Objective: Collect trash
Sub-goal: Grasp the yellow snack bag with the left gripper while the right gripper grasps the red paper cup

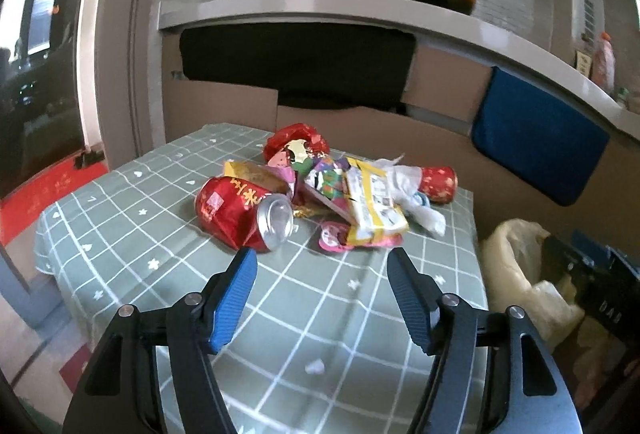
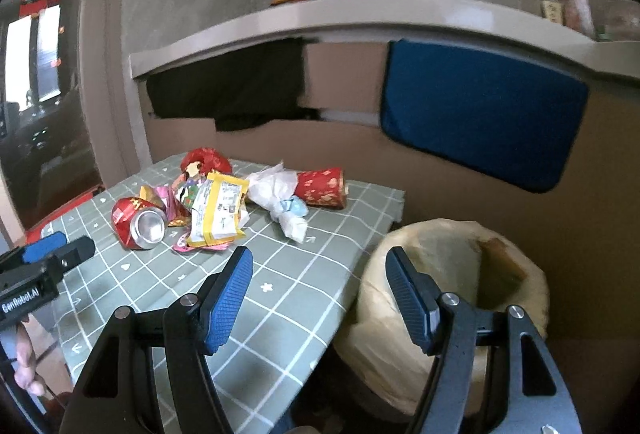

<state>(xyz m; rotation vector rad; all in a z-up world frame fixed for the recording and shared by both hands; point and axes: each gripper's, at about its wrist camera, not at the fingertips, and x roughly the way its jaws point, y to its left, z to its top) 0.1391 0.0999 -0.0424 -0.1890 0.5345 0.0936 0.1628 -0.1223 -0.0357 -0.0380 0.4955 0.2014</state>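
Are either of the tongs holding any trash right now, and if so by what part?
Nothing is held. Both the left tongs and right tongs are open and empty, short of the crushed red can and wrappers.

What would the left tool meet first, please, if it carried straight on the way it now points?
Probably the yellow wrapper at the pile's near edge; the crushed red can lies just left of that line. Depth is unclear.
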